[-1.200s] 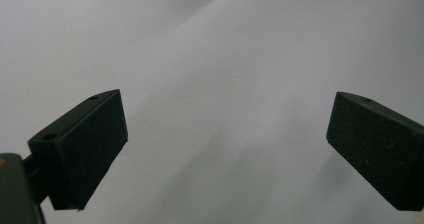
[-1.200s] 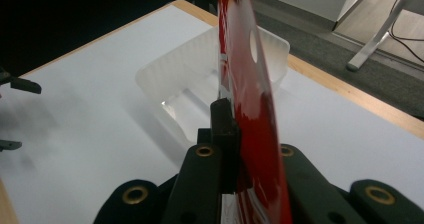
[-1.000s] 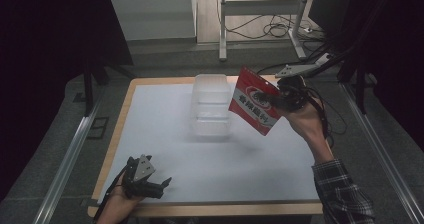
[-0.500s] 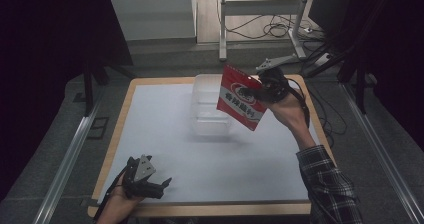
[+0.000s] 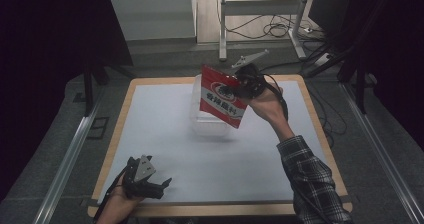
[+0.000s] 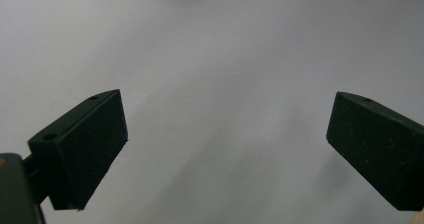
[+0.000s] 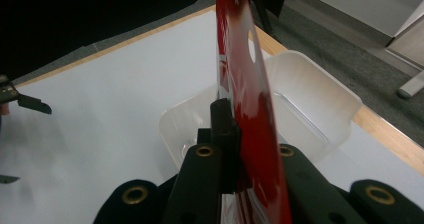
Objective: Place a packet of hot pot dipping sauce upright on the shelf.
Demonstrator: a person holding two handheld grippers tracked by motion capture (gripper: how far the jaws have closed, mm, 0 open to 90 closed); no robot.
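Your right gripper (image 5: pixel 239 86) pinching the red pouch (image 5: pixel 221 97) (held edge-on) above the clear bin (image 5: pixel 199 121), your left gripper (image 5: pixel 162 186) spread, empty, low on the desk (image 5: pixel 165 109).

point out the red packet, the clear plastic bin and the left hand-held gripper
red packet (image 5: pixel 222 98), high view, on its printed front face
clear plastic bin (image 7: pixel 320 91), right gripper view, on its far inner wall
left hand-held gripper (image 5: pixel 161 187), high view, midway between its open jaw tips
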